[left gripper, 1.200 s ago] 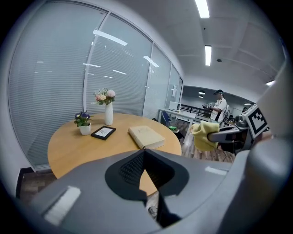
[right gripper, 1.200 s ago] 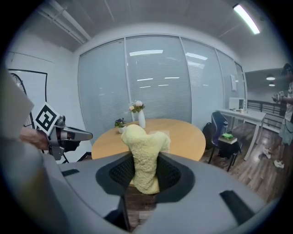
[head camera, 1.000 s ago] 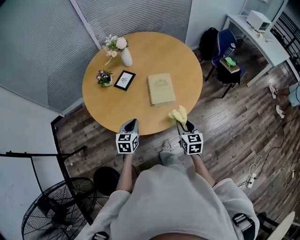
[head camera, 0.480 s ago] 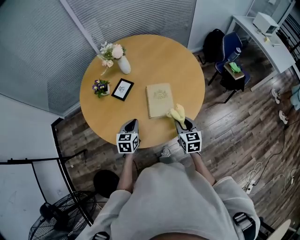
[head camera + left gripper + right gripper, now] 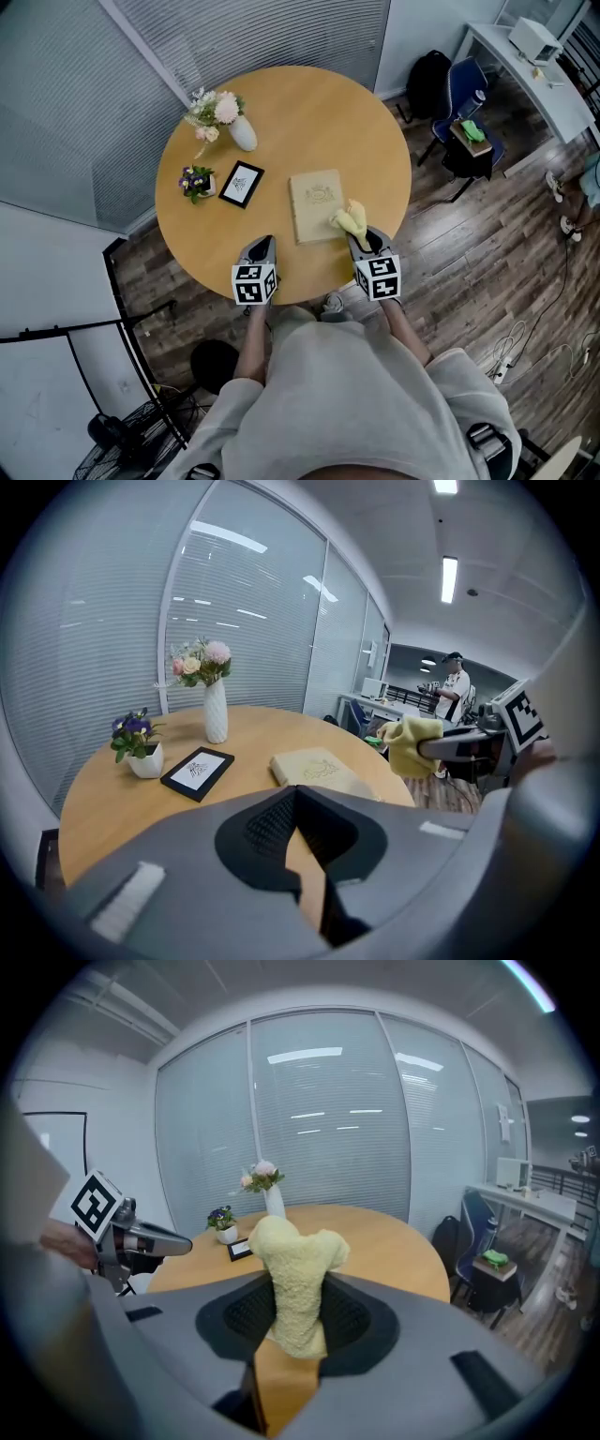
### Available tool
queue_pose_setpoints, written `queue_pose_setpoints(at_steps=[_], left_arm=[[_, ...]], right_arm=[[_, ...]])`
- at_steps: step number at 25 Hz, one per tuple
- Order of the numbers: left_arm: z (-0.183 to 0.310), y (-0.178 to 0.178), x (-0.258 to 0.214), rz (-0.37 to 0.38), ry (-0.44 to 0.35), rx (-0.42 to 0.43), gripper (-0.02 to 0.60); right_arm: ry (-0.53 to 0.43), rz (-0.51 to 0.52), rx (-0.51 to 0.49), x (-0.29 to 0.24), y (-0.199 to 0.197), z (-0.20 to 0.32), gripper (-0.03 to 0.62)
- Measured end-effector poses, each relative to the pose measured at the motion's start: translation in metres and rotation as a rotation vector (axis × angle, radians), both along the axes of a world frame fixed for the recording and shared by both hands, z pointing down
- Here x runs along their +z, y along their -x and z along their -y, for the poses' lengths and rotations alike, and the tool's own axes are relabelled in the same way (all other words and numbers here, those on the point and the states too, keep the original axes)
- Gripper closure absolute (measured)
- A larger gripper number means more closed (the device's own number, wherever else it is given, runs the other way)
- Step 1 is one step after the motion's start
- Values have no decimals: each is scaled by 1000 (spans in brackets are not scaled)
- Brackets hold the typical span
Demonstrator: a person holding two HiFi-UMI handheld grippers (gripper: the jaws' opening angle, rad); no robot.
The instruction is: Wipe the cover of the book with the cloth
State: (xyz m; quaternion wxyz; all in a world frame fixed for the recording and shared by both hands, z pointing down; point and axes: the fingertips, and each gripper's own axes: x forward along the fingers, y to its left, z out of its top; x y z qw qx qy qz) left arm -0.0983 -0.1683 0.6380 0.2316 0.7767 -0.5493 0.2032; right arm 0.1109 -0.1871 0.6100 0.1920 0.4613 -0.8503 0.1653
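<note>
A tan book (image 5: 315,203) lies flat on the round wooden table (image 5: 300,112), towards its near side. My right gripper (image 5: 362,237) is shut on a yellow cloth (image 5: 351,220), which hangs over the book's right edge near its front corner. In the right gripper view the cloth (image 5: 294,1277) stands up between the jaws and hides the book. My left gripper (image 5: 265,245) is shut and holds nothing, over the table's near edge to the left of the book. The left gripper view shows the book (image 5: 315,767) ahead and the cloth (image 5: 412,745) at the right.
A white vase of flowers (image 5: 240,132), a small pot of purple flowers (image 5: 199,180) and a black picture frame (image 5: 241,183) stand at the table's left. A blue chair (image 5: 461,120) and a black bag (image 5: 427,82) are to the right. A person (image 5: 456,688) stands far off.
My right gripper has carried the cloth forward and left, from the table's near edge to the book's right side. The left gripper has stayed in place.
</note>
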Motion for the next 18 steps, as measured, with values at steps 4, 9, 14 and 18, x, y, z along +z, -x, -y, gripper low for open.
queue_pose_setpoints(at_steps=[4, 9, 14, 18], left_arm=[[5, 3, 1, -1, 8, 11, 571], [16, 15, 6, -8, 17, 25, 571], [31, 30, 7, -29, 15, 42, 571], [39, 41, 11, -50, 23, 42, 572]], right_arm=[[3, -8, 5, 0, 4, 7, 468], [6, -21, 7, 1, 18, 18, 468], [5, -44, 15, -2, 38, 32, 470], [2, -63, 9, -5, 54, 44, 468]])
